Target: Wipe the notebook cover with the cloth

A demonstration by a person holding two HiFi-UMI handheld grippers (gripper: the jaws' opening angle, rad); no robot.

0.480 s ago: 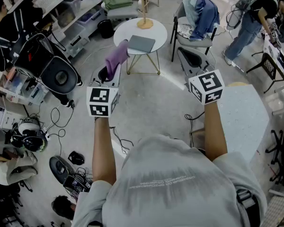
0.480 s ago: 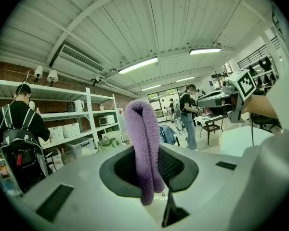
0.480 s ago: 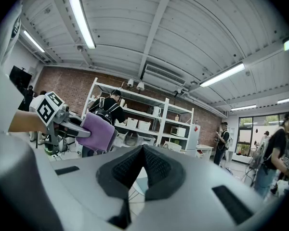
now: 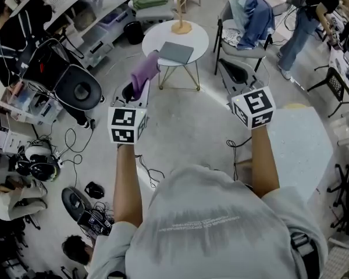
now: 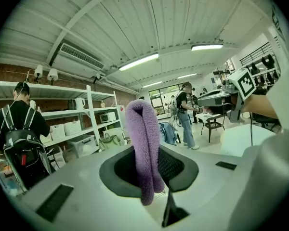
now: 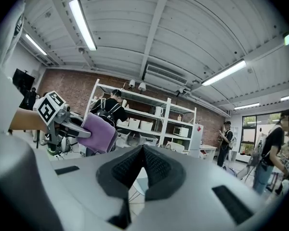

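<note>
A grey notebook (image 4: 175, 52) lies on a small round white table (image 4: 195, 39) ahead of me, some way beyond both grippers. A purple cloth (image 4: 144, 71) is clamped upright in my left gripper (image 4: 134, 89), well short of the table. In the left gripper view the cloth (image 5: 143, 143) stands folded between the pads, with my left gripper (image 5: 151, 170) shut on it. My right gripper (image 4: 231, 73) is held at the same height to the right, empty. In the right gripper view my right gripper (image 6: 141, 163) has its pads meeting, and the cloth (image 6: 98, 133) shows to the left.
A wooden stand (image 4: 180, 17) is on the round table. A chair with blue clothes (image 4: 249, 15) stands right of it. A black round device (image 4: 77, 89), cables and shelves fill the left. A large white table (image 4: 299, 150) is at right, and a person (image 4: 307, 17) stands far right.
The view has shifted a little, so the round table and notebook sit slightly higher and further right. Both grippers keep their pose and the cloth stays clamped.
</note>
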